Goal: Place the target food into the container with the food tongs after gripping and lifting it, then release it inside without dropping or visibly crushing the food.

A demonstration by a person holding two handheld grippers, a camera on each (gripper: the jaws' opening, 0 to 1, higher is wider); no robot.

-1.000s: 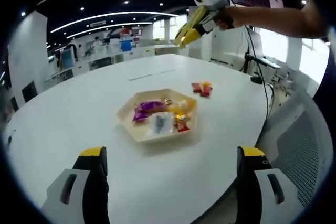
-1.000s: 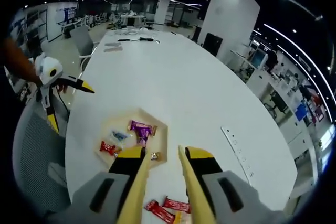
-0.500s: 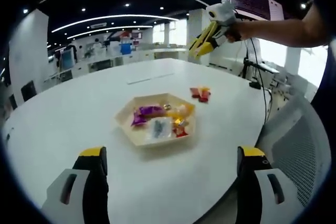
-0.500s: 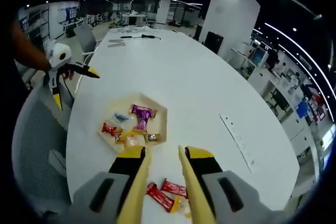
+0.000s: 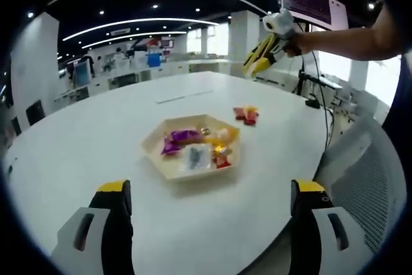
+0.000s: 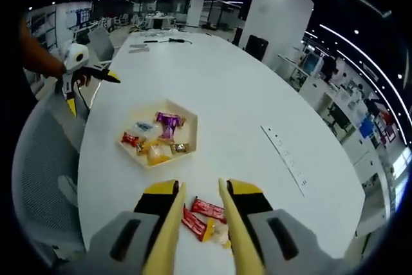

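In the left gripper view the left hand-held gripper (image 5: 209, 223) rises from the bottom edge with its jaws spread wide and nothing between them, held above the white counter (image 5: 96, 140). At the centre of the frame sits the hexagonal tray (image 5: 168, 162), holding a purple packet (image 5: 180, 138), a pale blue one and some yellow and red sweets. Just beyond it, toward the upper right, a small heap of red wrapped snacks (image 5: 246, 114) lies on the bare counter, apart from the tray. In the upper right the right hand-held gripper (image 5: 259, 62) hangs in the air on a person's outstretched arm, well above the heap.

In the right gripper view the right hand-held gripper (image 6: 201, 214) has its jaws narrow, only a slim gap between them, empty. The red snacks (image 6: 205, 214) show low in the frame between the yellow tips; whether the tips touch them is hard to tell, they seem to hover above. The tray (image 6: 190, 140) lies at centre left. A mesh chair (image 6: 42, 159) stands at the left edge of the counter, and a power strip (image 6: 283, 159) is set in the counter at right.
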